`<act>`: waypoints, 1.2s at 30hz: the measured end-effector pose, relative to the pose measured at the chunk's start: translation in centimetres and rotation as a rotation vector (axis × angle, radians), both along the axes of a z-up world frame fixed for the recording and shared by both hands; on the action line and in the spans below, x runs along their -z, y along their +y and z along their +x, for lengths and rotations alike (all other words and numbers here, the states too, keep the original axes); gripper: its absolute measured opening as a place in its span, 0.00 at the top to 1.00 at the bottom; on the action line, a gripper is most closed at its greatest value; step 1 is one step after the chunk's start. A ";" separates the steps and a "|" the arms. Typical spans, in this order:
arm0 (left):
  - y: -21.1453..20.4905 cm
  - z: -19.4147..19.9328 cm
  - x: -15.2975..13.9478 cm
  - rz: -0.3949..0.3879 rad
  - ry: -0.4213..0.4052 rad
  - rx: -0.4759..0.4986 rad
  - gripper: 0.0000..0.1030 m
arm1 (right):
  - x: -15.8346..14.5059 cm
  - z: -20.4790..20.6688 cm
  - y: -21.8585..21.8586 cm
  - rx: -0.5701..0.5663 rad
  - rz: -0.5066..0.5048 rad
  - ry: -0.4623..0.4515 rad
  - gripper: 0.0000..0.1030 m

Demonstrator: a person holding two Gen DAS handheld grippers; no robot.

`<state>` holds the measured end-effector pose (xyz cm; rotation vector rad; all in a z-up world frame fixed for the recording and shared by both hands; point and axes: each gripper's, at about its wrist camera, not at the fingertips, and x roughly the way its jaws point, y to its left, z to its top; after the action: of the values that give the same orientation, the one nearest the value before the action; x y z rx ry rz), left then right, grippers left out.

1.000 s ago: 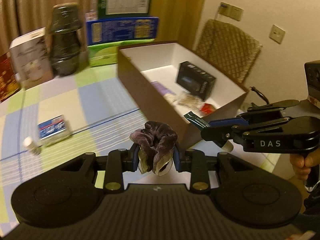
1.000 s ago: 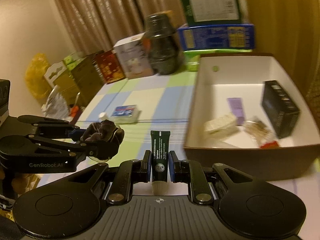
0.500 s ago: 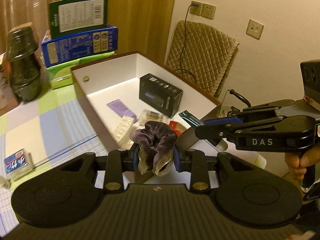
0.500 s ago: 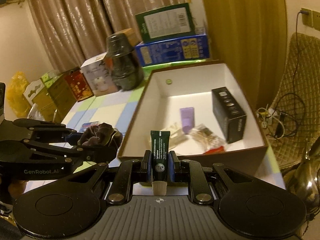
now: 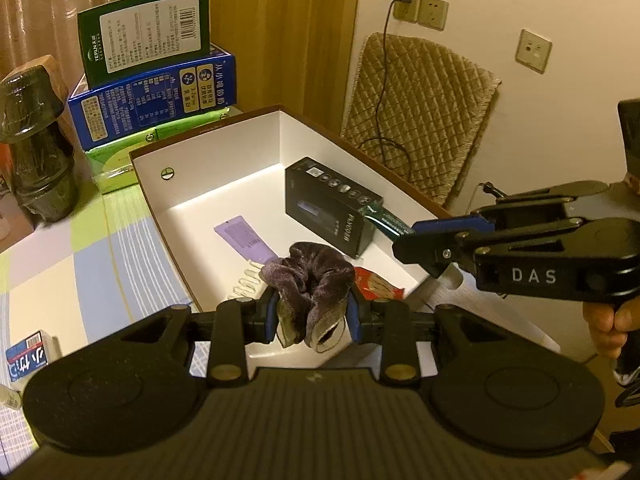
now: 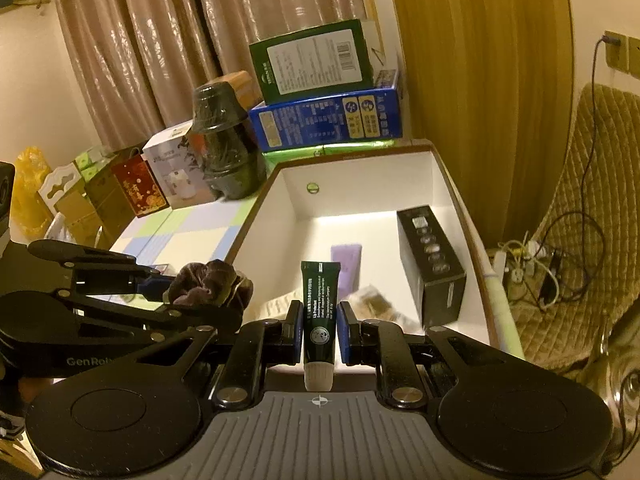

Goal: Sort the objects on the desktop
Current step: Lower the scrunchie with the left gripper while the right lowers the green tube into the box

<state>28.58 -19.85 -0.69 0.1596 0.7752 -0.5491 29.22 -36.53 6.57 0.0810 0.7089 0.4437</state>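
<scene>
1. Both tools are loaded. The left gripper (image 5: 312, 316) is closed onto a purple velvet scrunchie (image 5: 310, 276), the soft fabric bunched between the blue pads and spilling out above and below them. The right gripper (image 6: 319, 330) is pinched around a dark green tube (image 6: 319, 312), held upright with its pale cap pointing back toward the camera.

2. Why carried this way, as I judge it: each item is gripped across its narrow middle, so it hangs clear of the fingertips and should fall free once the jaws part.

3. In the left wrist view the scrunchie sits at lower centre of the frame, in front of the near part of the open white-lined box (image 5: 208, 184), which fills the middle. The right tool enters from the right edge, its tube tip over the box's right side beside a black carton (image 5: 332, 208).

4. In the right wrist view the tube stands at centre-bottom, the box interior directly beyond it; the scrunchie shows at middle left, level with the box's left wall.

5. Already lying in the box: the black carton, a lilac packet (image 6: 347, 264) and a red wrapper (image 5: 376, 284).

6. Both items look ready for release; a blue-and-white pack (image 5: 28, 354) waits on the checked tablecloth (image 5: 120, 248) at lower left.
</scene>
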 end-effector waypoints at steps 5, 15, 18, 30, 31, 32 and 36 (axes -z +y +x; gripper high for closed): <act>-0.4 1.6 0.2 0.014 -0.002 -0.022 0.73 | 0.6 2.0 0.0 -0.003 -0.008 0.001 0.86; -1.4 6.5 1.7 0.064 0.008 -0.055 0.73 | 2.5 7.5 0.5 0.010 -0.065 0.027 0.86; -1.5 8.3 2.0 0.082 0.011 -0.065 0.73 | 2.6 9.5 0.8 0.011 -0.079 0.026 0.86; -2.3 16.1 4.1 0.151 0.022 -0.088 0.72 | 4.6 17.3 3.5 -0.019 -0.162 0.017 0.86; -2.3 16.6 4.3 0.157 0.027 -0.092 0.72 | 4.7 17.9 3.6 -0.021 -0.169 0.018 0.86; -2.3 17.3 4.6 0.162 0.037 -0.096 0.72 | 4.9 18.5 3.7 -0.021 -0.173 0.019 0.86; -2.1 19.2 5.6 0.170 0.056 -0.102 0.72 | 5.5 20.5 3.7 -0.026 -0.181 0.037 0.86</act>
<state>47.75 -21.98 -6.24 0.2608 0.8802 -0.3926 49.70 -32.83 1.11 -0.0907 0.7844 0.4022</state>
